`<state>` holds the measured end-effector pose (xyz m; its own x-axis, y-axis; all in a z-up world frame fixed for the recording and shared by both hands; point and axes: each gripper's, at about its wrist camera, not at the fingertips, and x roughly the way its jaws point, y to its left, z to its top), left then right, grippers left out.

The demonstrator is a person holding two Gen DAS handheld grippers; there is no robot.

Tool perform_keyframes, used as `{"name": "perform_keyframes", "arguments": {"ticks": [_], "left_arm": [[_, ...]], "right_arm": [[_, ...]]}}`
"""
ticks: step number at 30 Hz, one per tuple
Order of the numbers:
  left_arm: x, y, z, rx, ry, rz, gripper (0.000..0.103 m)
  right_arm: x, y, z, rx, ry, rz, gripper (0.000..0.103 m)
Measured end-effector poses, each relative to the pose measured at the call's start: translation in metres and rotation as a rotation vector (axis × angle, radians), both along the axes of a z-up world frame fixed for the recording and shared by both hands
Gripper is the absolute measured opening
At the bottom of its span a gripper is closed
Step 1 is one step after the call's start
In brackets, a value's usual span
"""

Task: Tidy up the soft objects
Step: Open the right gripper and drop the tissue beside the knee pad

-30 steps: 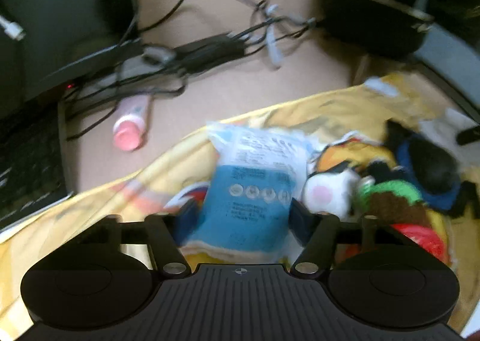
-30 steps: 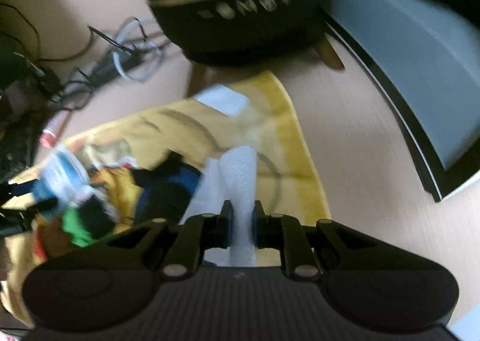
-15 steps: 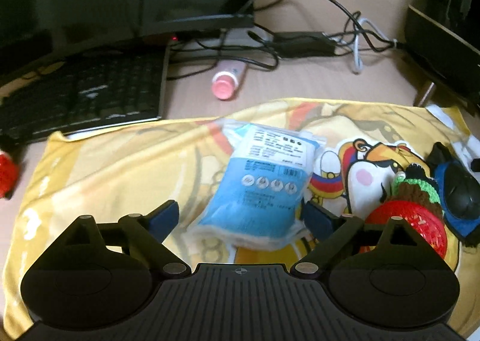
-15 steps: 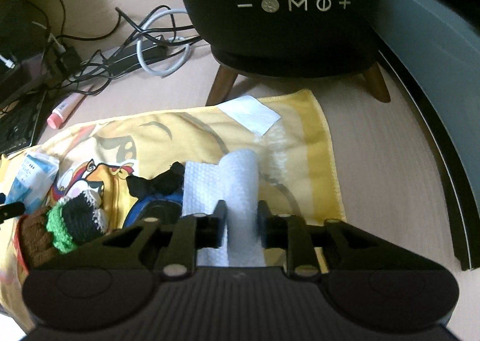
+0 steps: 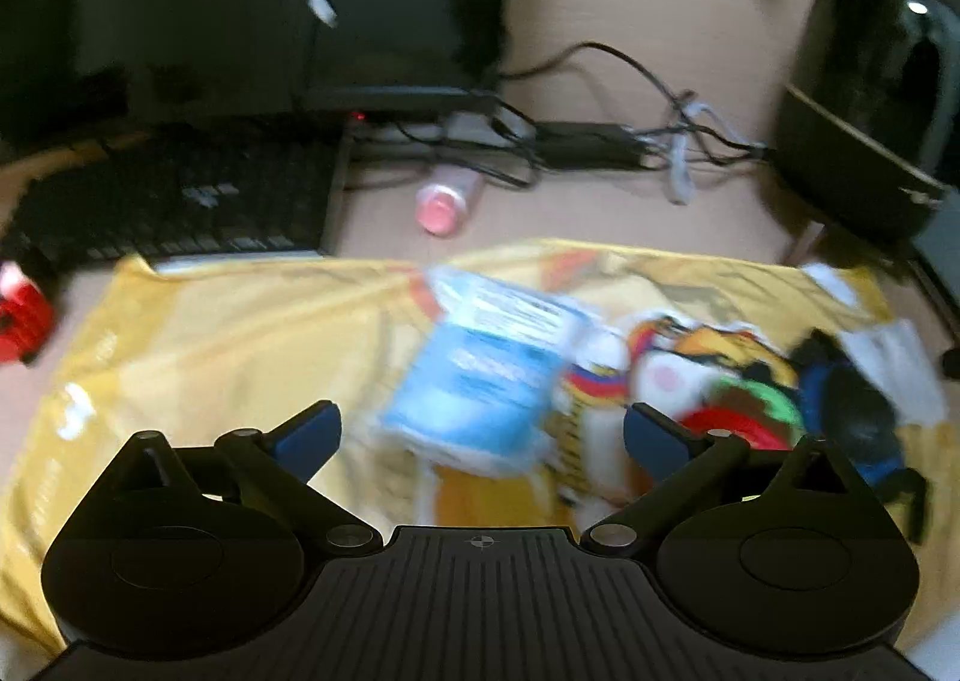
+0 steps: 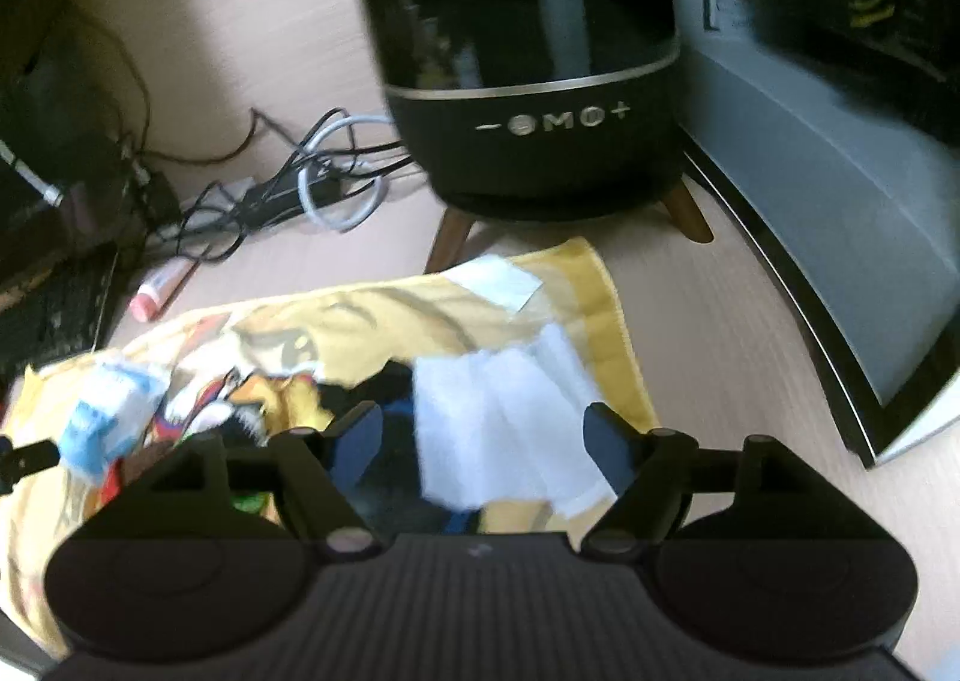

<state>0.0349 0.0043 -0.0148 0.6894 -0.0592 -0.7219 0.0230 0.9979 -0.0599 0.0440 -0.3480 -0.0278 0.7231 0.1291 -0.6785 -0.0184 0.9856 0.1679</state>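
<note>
A yellow cartoon-print towel [image 5: 240, 333] [image 6: 372, 321] is spread on the desk. On it lie a blue and white soft pack [image 5: 486, 381] [image 6: 102, 417], a knitted red and green toy [image 5: 744, 411], a dark blue and black soft item [image 5: 852, 411] and a white folded tissue [image 6: 504, 417] [image 5: 894, 357]. My left gripper [image 5: 480, 435] hangs open just short of the pack, touching nothing. My right gripper [image 6: 483, 441] is open, its fingers on either side of the tissue and apart from it. Both views are blurred.
A black keyboard [image 5: 174, 201] and monitor base stand behind the towel at the left. A pink-capped tube [image 5: 447, 201] and tangled cables [image 5: 600, 147] lie beyond. A black speaker on wooden legs [image 6: 528, 99] and a grey case [image 6: 840, 201] border the right. A red object [image 5: 21, 315] sits far left.
My right gripper has opened and let go of the white tissue, which now lies flat on the towel. My left gripper stayed open and drew back from the pack.
</note>
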Motion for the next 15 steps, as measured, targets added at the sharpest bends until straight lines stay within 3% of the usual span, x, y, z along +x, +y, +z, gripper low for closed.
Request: {"name": "perform_keyframes", "arguments": {"ticks": [5, 8, 11, 13, 15], "left_arm": [[-0.038, -0.036, 0.011, 0.009, 0.061, -0.108, 0.103], [-0.061, -0.058, 0.011, 0.087, 0.014, -0.076, 0.103], [-0.062, -0.061, 0.013, 0.062, -0.016, -0.047, 0.103], [-0.061, -0.06, 0.017, 0.031, -0.025, -0.017, 0.103], [-0.058, -0.06, 0.024, 0.066, -0.065, 0.001, 0.103]], "right_arm": [[-0.048, 0.022, -0.004, 0.065, -0.033, 0.06, 0.096], [-0.07, 0.028, -0.012, 0.159, -0.016, 0.072, 0.099], [-0.078, 0.03, -0.016, 0.234, 0.001, 0.076, 0.101], [-0.07, 0.024, -0.007, 0.224, -0.053, 0.036, 0.103], [-0.064, 0.027, 0.0, 0.193, -0.09, 0.037, 0.103]]}}
